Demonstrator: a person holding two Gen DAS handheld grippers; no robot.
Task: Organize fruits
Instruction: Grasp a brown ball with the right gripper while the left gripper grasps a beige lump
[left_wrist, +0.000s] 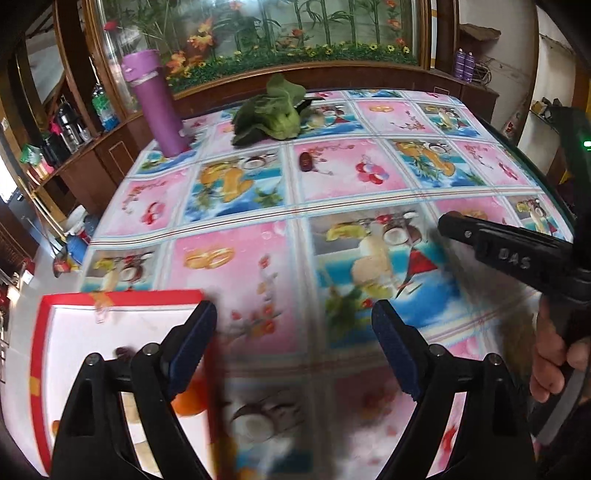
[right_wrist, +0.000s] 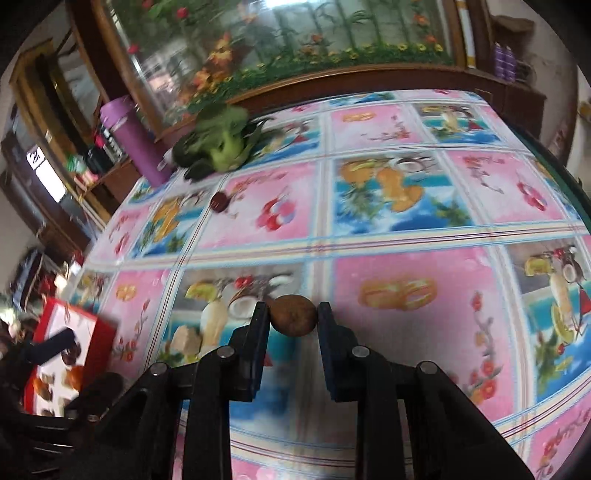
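Table (right_wrist: 406, 236) under a glossy pink-and-blue fruit-print cloth fills both views, backed by a wooden cabinet with a glass flower display. Far from the red-rimmed box (left_wrist: 122, 295) lie a leafy green vegetable (left_wrist: 273, 110), a purple flask (left_wrist: 155, 99) and a small red fruit (left_wrist: 306, 161). Right claw (right_wrist: 293, 314) pinches a brown round fruit (right_wrist: 293, 314). Left claw (left_wrist: 293, 343) is spread, empty, over the box's edge, near an orange fruit (left_wrist: 190, 400) inside.

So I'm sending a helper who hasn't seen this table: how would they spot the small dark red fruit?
Start at the tall purple bottle at the table's far left, then the leafy greens beside it. Just nearer than the greens, alone on a pink tablecloth square, lies the small dark red fruit, the only loose red item there.
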